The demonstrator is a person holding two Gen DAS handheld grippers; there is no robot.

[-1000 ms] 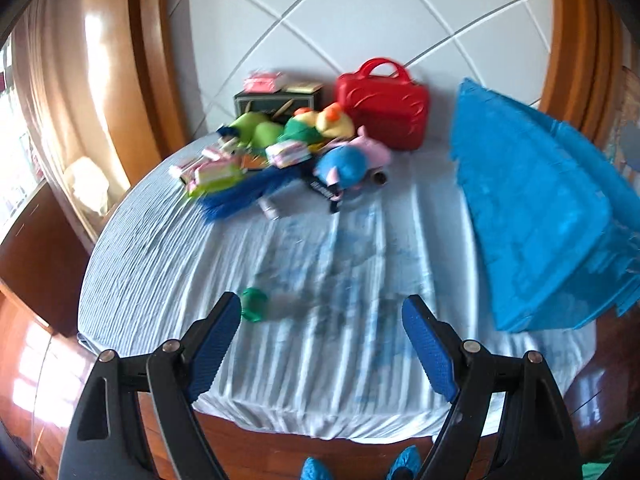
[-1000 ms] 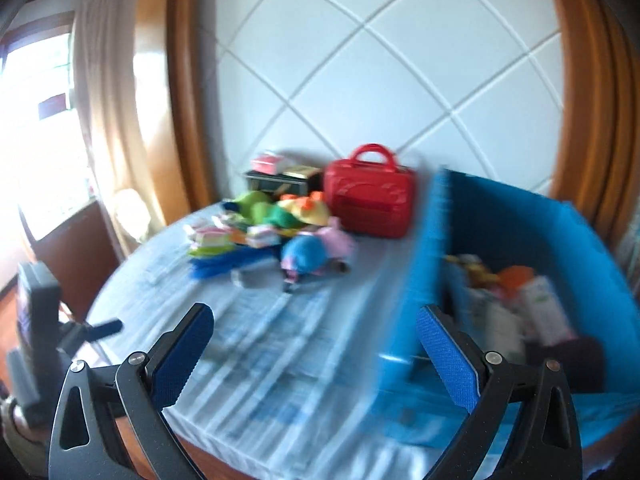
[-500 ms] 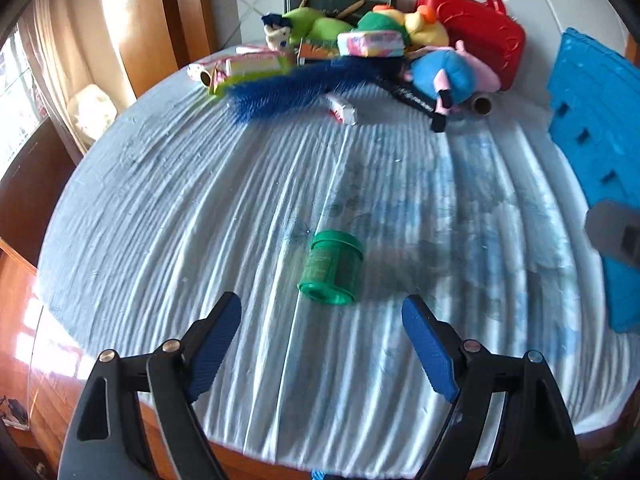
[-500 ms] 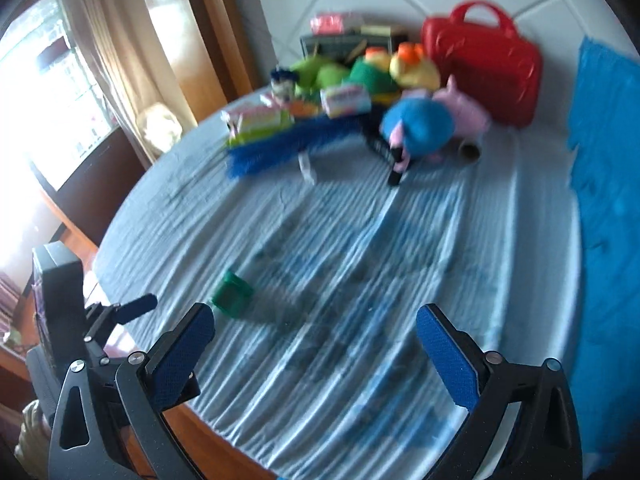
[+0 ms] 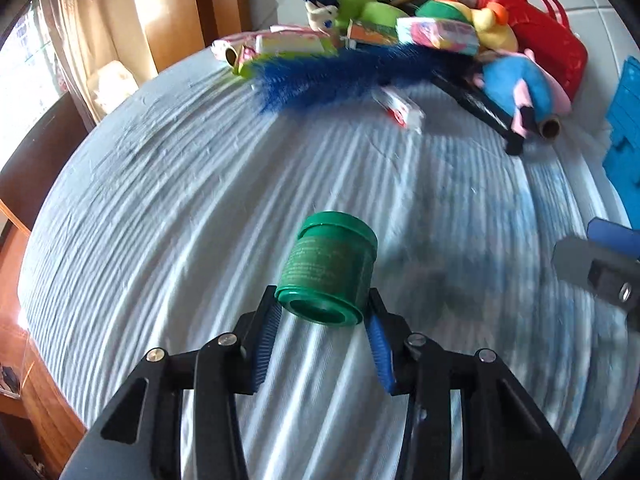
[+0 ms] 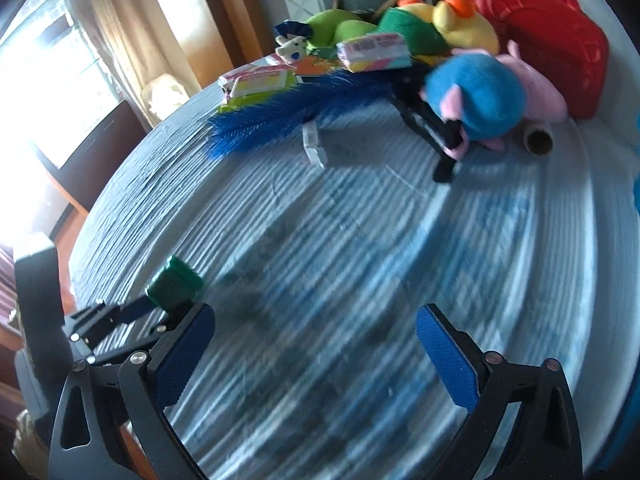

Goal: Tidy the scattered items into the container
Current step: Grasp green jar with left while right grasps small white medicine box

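Left wrist, left hand-held gripper point(image 5: 322, 312) closing on green jar point(image 5: 330, 268)

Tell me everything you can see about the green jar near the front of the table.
The green jar is a small round tub that looks like plastic, with a screw lid and a faint printed label on its side. It lies tipped over on the striped cloth, one round end facing the camera, apart from the toy pile. The left gripper is closing on it, with a blue pad on either side.
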